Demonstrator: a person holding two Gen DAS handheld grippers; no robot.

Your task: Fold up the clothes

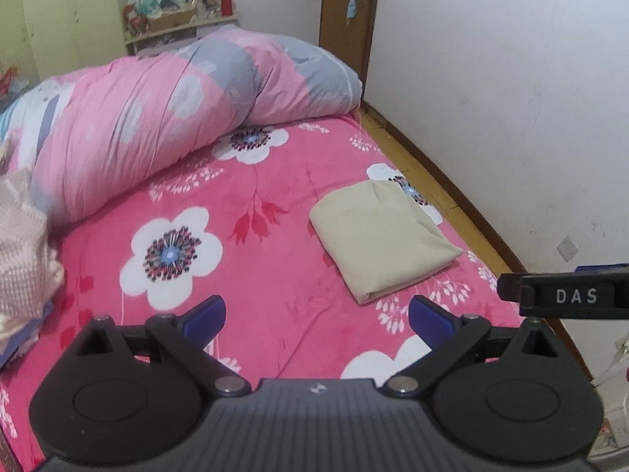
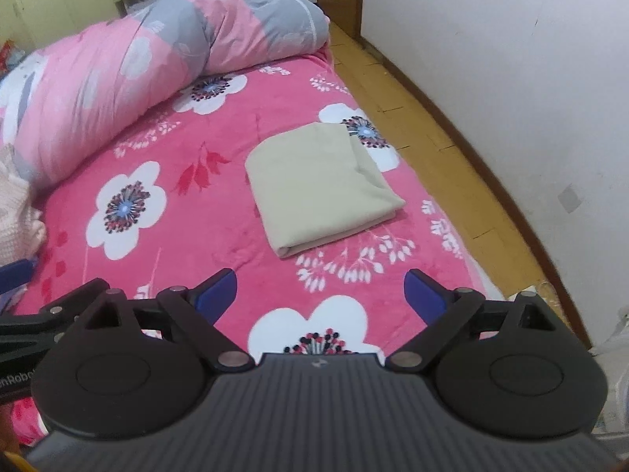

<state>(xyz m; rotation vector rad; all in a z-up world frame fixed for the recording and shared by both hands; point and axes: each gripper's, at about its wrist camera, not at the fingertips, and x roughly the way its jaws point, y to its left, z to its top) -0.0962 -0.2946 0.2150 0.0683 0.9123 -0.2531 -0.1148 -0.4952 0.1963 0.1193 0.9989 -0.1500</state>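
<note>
Looking along the left gripper (image 1: 316,314), we see its two blue fingertips (image 1: 206,312) spread wide apart with nothing between them, hovering above the pink flowered bedspread (image 1: 243,275). The right gripper (image 2: 320,293) is in the same state in its own view: jaws wide open, empty, held over the near part of the bed.

The folded beige garment (image 1: 383,236) lies flat on the bedspread, ahead of both grippers and toward the right side of the bed, not touched by either one. In the right wrist view the same folded beige garment (image 2: 320,192) sits just beyond the open fingers, its folded edge turned toward us and its far right corner lapping over a white flower of the print.

Across the far side of the bed a rolled pink and grey duvet (image 1: 157,118) runs from the far right down toward the left. At the left edge we make out a pale knitted piece of clothing (image 1: 21,251) bunched on the bed, touching the near end of the duvet; in the right wrist view it shows as a pale knitted heap (image 2: 15,212).

To the right of the bed runs a strip of wooden floor (image 2: 444,149) along a white wall (image 2: 511,59). A cluttered shelf (image 1: 181,19) stands beyond the duvet at the far end of the room.
</note>
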